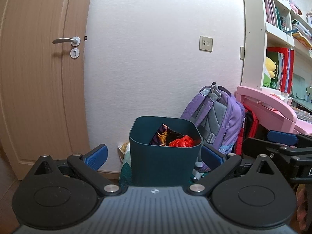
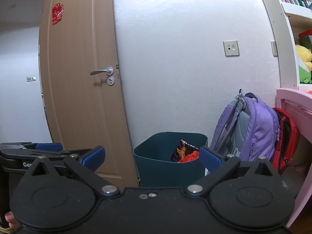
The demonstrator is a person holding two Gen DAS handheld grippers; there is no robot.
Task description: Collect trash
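Left wrist view: left gripper point(image 1: 154, 155) has its fingers point(image 1: 97, 155) spread wide apart, nothing clamped btwn them. The dark teal trash bin point(image 1: 165, 156) stands on the floor straight ahead, in the gap btwn the blue pads but not touched by them as far as can be told. Inside the bin: a purple/orange snack wrapper point(image 1: 165, 134) leaning vs the back wall, w/ crumpled red plastic point(image 1: 182, 142) just beside it to the right. Behind the bin, a purple backpack point(image 1: 218, 117) leans on the white wall point(image 1: 146, 48), a red bag point(image 1: 250, 124) next to it, then a pink desk point(image 1: 273, 105) and a white bookshelf point(image 1: 253, 29) w/ books. Wooden door point(image 1: 39, 78) w/ silver handle at left. Right gripper point(image 1: 282, 142) shows at the right edge, side-on.

Right wrist view: right gripper point(image 2: 152, 156) also w/ fingers point(image 2: 93, 156) wide apart, empty. Trash bin point(image 2: 156, 165) sits ahead, a bit right of centre, near the wall; its right rim is partly hidden behind the right pad. Snack wrapper point(image 2: 184, 149) and red plastic point(image 2: 190, 158) visible in it. Purple backpack point(image 2: 253, 126) and red bag point(image 2: 286, 136) to the right, pink desk point(image 2: 292, 101) at the edge. Door point(image 2: 81, 78) stands open at left, red ornament point(image 2: 57, 13) on it. Left gripper point(image 2: 39, 148) is at the left edge, seen from the side.
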